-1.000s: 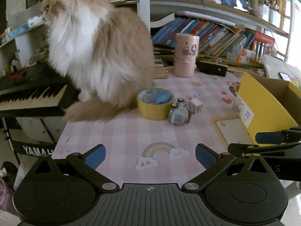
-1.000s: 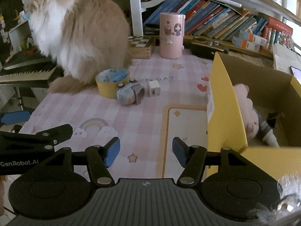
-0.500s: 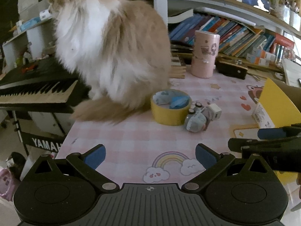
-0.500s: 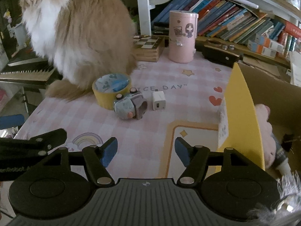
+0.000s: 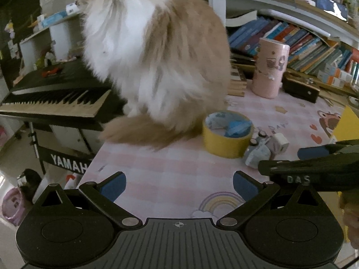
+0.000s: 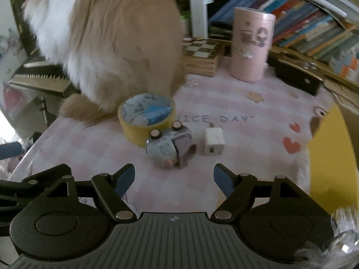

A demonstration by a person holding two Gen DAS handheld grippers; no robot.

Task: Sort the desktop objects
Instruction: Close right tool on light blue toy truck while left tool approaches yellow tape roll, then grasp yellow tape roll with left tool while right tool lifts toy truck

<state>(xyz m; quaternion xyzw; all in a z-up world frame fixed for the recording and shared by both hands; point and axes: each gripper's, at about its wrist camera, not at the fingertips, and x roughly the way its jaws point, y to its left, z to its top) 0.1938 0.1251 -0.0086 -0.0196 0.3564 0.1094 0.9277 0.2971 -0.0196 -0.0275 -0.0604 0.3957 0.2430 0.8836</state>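
Right gripper (image 6: 174, 179) lined up on the toy car (image 6: 170, 149); jaws opening, nothing between them.
We see the car lying on the pink mat straight ahead, touching the yellow tape roll (image 6: 147, 117); left gripper (image 5: 178, 185) open, empty, farther off.

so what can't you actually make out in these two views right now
- Yellow box: cut off by the right edge in both views, so its contents are hidden.
- Tape roll: its far side sits behind the cat in both views.
- Toy car: partly hidden in the left wrist view by the right gripper's finger.
- Pink canister: motion blur makes its print unreadable.
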